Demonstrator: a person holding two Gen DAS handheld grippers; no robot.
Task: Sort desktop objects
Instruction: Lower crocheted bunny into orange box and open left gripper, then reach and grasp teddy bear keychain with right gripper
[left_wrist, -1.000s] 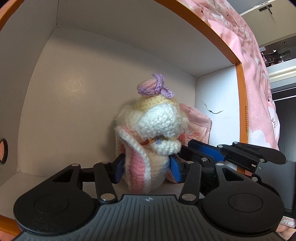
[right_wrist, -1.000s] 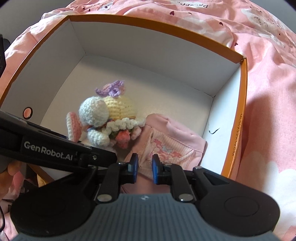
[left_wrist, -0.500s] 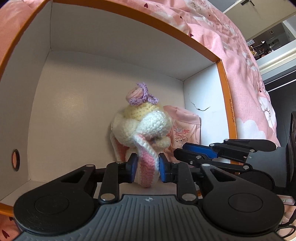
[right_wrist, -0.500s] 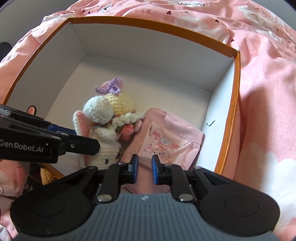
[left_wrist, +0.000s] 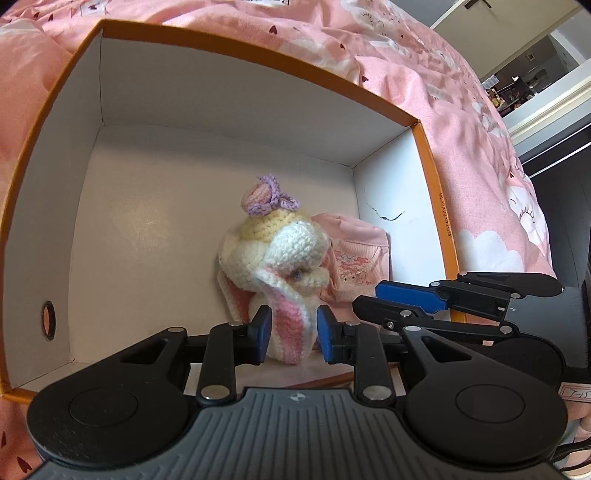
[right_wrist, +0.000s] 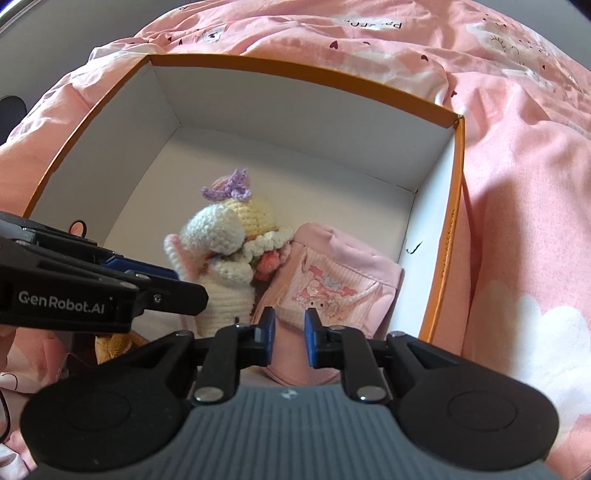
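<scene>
A crochet doll (left_wrist: 280, 254) with a purple bow stands upright in a white box with an orange rim (left_wrist: 258, 48). My left gripper (left_wrist: 294, 332) holds the doll's pink-and-white lower part between its pads, and its jaws are opening slightly. A pink printed pouch (right_wrist: 332, 284) lies to the right of the doll (right_wrist: 225, 236), against the box's right wall. My right gripper (right_wrist: 290, 334) hovers over the pouch's near end. Its jaws are opening, and pink fabric shows in the gap without being pinched. The left gripper (right_wrist: 192, 291) reaches in from the left.
The box (right_wrist: 295, 70) sits on a pink bedspread (right_wrist: 517, 184) with cloud and heart prints. Its left wall has a round finger hole (left_wrist: 48, 319). A brown plush item (right_wrist: 110, 347) lies outside the near left corner. The two grippers are close together over the near edge.
My left gripper closed from wide around the doll onto its lower part, and the doll went from lying to upright. My right gripper's jaws widened and it pulled back from the pouch.
</scene>
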